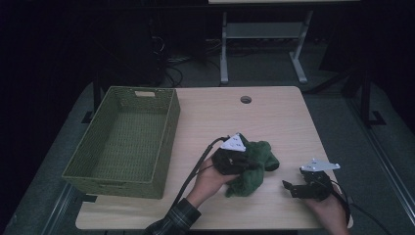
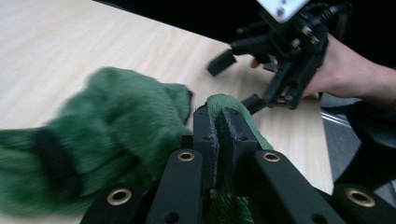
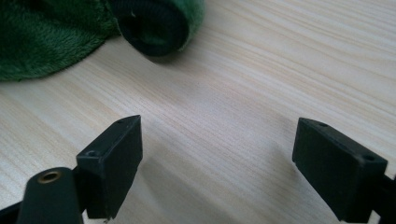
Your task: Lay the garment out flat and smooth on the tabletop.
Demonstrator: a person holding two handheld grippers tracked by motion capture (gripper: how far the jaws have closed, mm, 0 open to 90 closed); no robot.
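Note:
A fuzzy dark green garment (image 1: 254, 166) lies bunched at the middle of the wooden table (image 1: 274, 112). My left gripper (image 1: 241, 157) is shut on a fold of it; in the left gripper view the jaws pinch green fabric (image 2: 233, 105) at my left gripper (image 2: 218, 121), with the fluffy bulk (image 2: 116, 126) hanging to the left. My right gripper (image 1: 289, 187) rests low over the table to the right of the garment, open with nothing between its pads (image 3: 116, 154). Its own view shows my right gripper (image 3: 217, 163) above bare wood, the garment's dark cuff (image 3: 154, 23) ahead.
A green woven basket (image 1: 166, 142) stands on the table's left half, its inside bare. A cable hole (image 1: 245, 99) sits near the far edge. Beyond the table are a desk frame (image 1: 264, 39) and cables on the floor.

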